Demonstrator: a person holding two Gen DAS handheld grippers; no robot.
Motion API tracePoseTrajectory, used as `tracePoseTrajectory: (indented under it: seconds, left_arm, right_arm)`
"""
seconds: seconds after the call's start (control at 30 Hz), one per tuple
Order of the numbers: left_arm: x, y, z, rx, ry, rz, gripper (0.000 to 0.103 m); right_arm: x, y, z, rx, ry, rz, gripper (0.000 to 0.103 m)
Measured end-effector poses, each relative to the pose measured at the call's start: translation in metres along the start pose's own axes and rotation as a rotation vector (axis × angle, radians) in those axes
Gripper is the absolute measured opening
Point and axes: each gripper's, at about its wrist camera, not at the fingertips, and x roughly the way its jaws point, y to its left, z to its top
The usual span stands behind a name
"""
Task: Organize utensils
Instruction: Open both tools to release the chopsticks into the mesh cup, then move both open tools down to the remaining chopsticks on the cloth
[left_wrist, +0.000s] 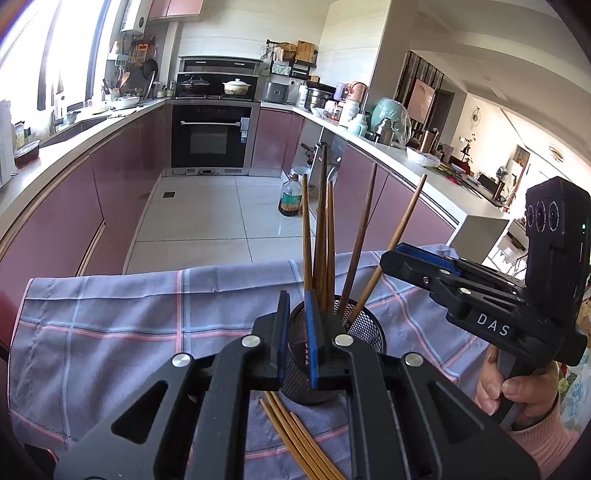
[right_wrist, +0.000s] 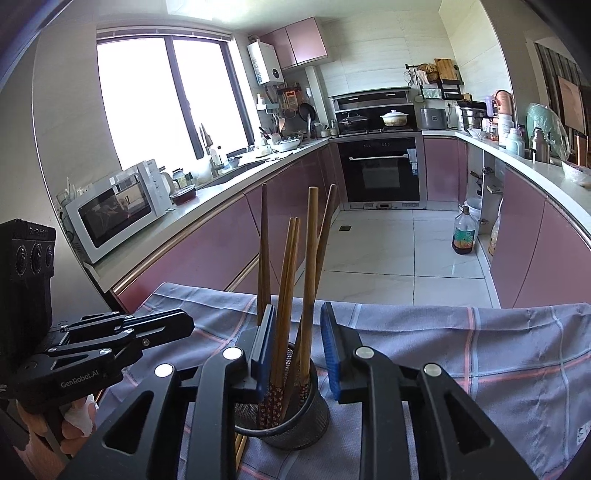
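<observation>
Nearest, the loose brown wooden chopsticks (left_wrist: 295, 439) lie flat on the checked lilac cloth (left_wrist: 122, 332) covering the tabletop. The left claw (left_wrist: 295, 343), nearly closed and empty, should open before dipping for them. Just beyond, the right claw (right_wrist: 297, 350) stands parted around chopsticks standing in the black mesh cup (right_wrist: 295, 421), gripping nothing; withdraw it straight upward.

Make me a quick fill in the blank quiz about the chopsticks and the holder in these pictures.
1. The upright chopsticks stand in a black ____ holder.
2. The holder sits on a checked ____.
3. A few loose chopsticks lie ____ on the cloth beside the holder.
4. The pads on the right tongs are ____ in colour.

Missing words: mesh; cloth; flat; blue
</observation>
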Motion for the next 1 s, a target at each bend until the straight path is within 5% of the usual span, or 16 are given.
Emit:
tracePoseTrajectory:
  seconds: [0.47,1.0]
  left_arm:
    - [-0.035,0.002,-0.047,0.060,-0.038,0.070,0.027]
    - [0.001,0.018,-0.156,-0.001,0.227,0.034,0.034]
  right_arm:
    - [-0.047,0.006,-0.030,-0.035,-0.034,0.042,0.029]
    - [0.000,0.043,-0.130,-0.086,0.300,0.143,0.029]
